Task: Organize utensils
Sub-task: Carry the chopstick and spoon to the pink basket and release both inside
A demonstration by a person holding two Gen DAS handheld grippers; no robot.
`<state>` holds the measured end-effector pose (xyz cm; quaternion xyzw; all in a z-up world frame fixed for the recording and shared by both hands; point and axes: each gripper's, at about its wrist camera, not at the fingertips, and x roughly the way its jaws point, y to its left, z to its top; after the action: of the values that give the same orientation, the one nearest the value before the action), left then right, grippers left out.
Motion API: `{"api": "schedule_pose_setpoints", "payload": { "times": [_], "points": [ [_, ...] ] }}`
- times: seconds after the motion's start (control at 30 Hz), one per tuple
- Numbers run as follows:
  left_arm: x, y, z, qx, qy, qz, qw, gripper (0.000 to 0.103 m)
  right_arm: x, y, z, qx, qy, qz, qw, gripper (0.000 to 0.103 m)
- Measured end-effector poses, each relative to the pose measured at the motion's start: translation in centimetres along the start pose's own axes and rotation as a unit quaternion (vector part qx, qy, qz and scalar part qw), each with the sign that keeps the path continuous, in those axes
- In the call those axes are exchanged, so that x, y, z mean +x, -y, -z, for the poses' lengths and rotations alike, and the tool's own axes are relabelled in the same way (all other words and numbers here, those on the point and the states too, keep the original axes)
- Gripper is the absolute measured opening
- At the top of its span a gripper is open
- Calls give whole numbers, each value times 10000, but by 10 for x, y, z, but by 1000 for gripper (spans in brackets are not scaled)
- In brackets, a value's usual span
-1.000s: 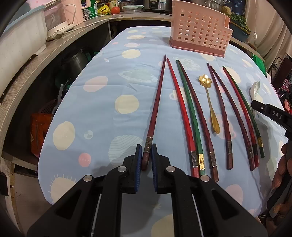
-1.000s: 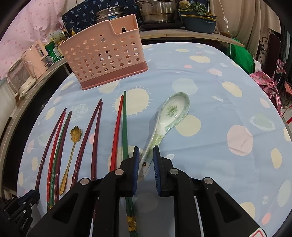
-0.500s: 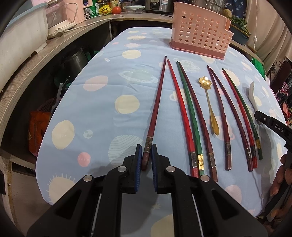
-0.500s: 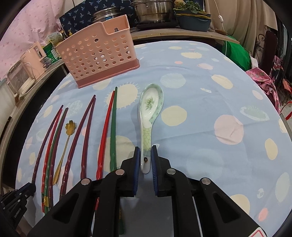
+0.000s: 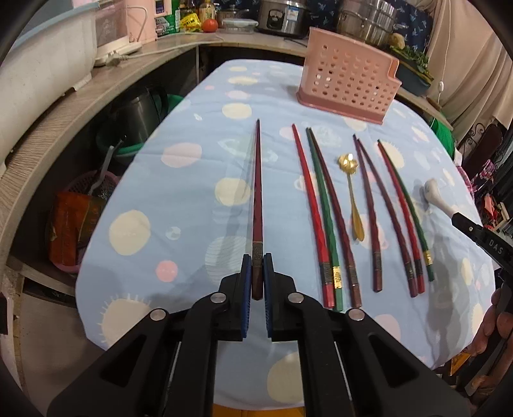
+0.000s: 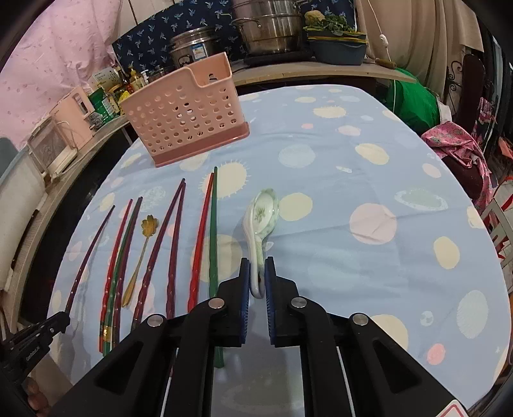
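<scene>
My left gripper (image 5: 255,268) is shut on the butt end of a dark red chopstick (image 5: 256,199) and holds it lifted off the cloth, tip pointing away. My right gripper (image 6: 256,272) is shut on the handle of a white ceramic spoon (image 6: 261,218) with a green pattern, raised above the cloth. Several red, green and dark chopsticks (image 5: 323,218) and a gold spoon (image 5: 351,192) lie in a row on the table; they also show in the right wrist view (image 6: 173,243). A pink perforated utensil holder (image 5: 346,86) stands at the far end, also in the right wrist view (image 6: 186,118).
The table has a blue cloth with pastel spots (image 6: 368,199). A counter (image 5: 80,96) with appliances runs along the left. Pots (image 6: 266,29) stand behind the holder. Bins and a basket (image 5: 83,211) sit under the counter at the left.
Both grippers have lifted their utensils. The dark chopstick has swung straight and risen off the cloth. The spoon has risen and turned, and the right view has pulled back and up.
</scene>
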<state>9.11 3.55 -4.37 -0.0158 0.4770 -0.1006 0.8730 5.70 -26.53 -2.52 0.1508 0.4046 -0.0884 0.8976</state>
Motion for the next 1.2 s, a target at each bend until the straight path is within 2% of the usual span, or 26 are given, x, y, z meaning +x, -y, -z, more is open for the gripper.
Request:
{"api": "schedule_pose_setpoints", "payload": {
  "times": [0.33,0.77,0.97,1.2],
  "points": [
    [-50,-1,-29,-54,639,66,9979,7,-44,-6,-21,-132,446,-183,9987,7],
    [-95,2,-108,-101,1423,132,9897,7,-56,-3,-54,-30,599,-672,9959,6],
    [-105,11,-149,9,1723,52,9850,7,-54,1,-84,73,658,-970,9931,6],
    [-131,32,-199,107,2160,314,9758,7,-51,1,-141,92,947,-1215,9880,6]
  ]
}}
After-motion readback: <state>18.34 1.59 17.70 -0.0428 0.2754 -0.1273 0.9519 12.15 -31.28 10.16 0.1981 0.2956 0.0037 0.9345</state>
